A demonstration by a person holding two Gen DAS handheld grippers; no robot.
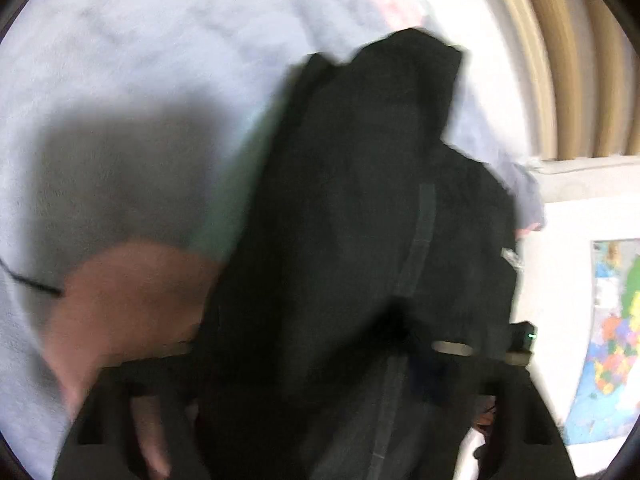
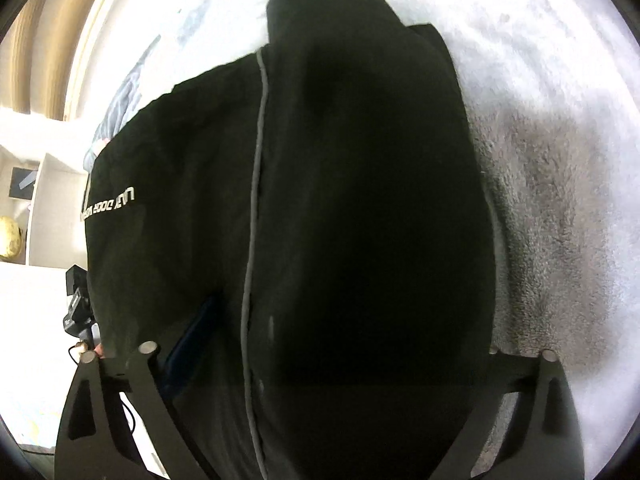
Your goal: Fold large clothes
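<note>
In the left wrist view, heavily blurred, a black garment [image 1: 360,220] fills the middle of the picture and drapes down over the left hand-held gripper [image 1: 320,380], hiding its fingertips; whether its jaws are apart or clamped on the cloth cannot be told. A grey seam stripe [image 1: 420,240] runs down the fabric. The garment hangs over a pale, fluffy bed cover [image 1: 140,60], which carries a dark shadow toward the lower left. A blurred bare hand [image 1: 128,312] shows at the lower left, close against the garment's edge and just above the gripper's left finger [image 1: 120,420]. Toward the bed's far right edge lies a bit of grey-blue cloth [image 1: 524,196], with beige curtain folds [image 1: 560,60] beyond it, and a colourful map [image 1: 612,340] is seen at the right. In the right wrist view the same black garment [image 2: 340,200] covers most of the frame, lying between and over the fingers of the right hand-held gripper [image 2: 320,380]; the two finger arms stand wide at the lower left [image 2: 120,400] and lower right [image 2: 540,400], but their tips are buried under cloth, so the grip cannot be told. A grey cord-like seam [image 2: 256,200] runs top to bottom, and white lettering [image 2: 112,204] sits at the garment's left side. The fluffy bed cover [image 2: 560,160] spreads to the right, shadowed beside the garment. At the left are a white shelf [image 2: 44,200] and a small black device [image 2: 78,300].
</note>
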